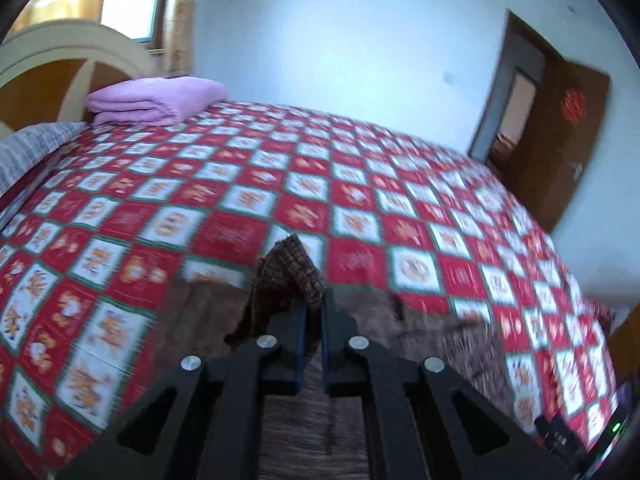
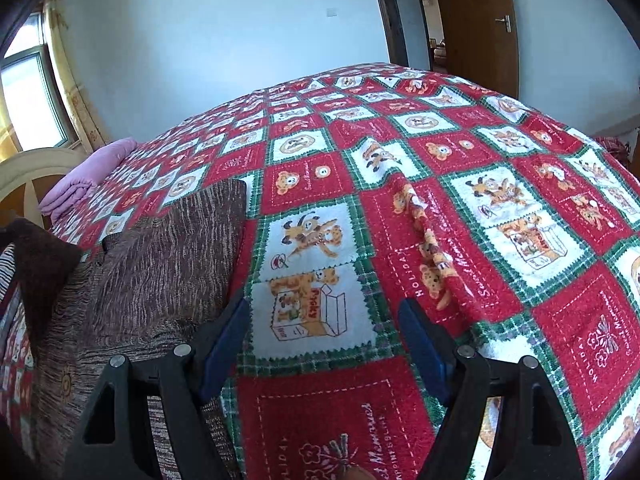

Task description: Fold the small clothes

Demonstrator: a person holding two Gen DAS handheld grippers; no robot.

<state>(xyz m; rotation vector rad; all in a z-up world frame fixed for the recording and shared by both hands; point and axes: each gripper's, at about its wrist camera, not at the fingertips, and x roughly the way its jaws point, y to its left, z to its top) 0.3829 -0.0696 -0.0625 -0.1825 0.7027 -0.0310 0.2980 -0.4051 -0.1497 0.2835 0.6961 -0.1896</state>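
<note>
A small brown knit garment (image 2: pixel 160 264) lies on the red checked bedspread (image 2: pixel 400 168), spread at the left of the right wrist view. My left gripper (image 1: pixel 313 304) is shut on a corner of this brown garment (image 1: pixel 286 276) and holds it lifted above the bed, with the fabric bunched over the fingertips. The rest of the garment (image 1: pixel 420 340) lies blurred under and beside the gripper. My right gripper (image 2: pixel 324 320) is open and empty, low over the bedspread just right of the garment's edge, its left finger (image 2: pixel 224 344) next to the cloth.
A folded pink blanket (image 1: pixel 156 98) lies at the head of the bed by the curved headboard (image 1: pixel 60 68). A grey striped cloth (image 1: pixel 28 148) lies at the left edge. A brown door (image 2: pixel 476 20) stands open beyond the bed. A ridge wrinkles the bedspread (image 2: pixel 424 236).
</note>
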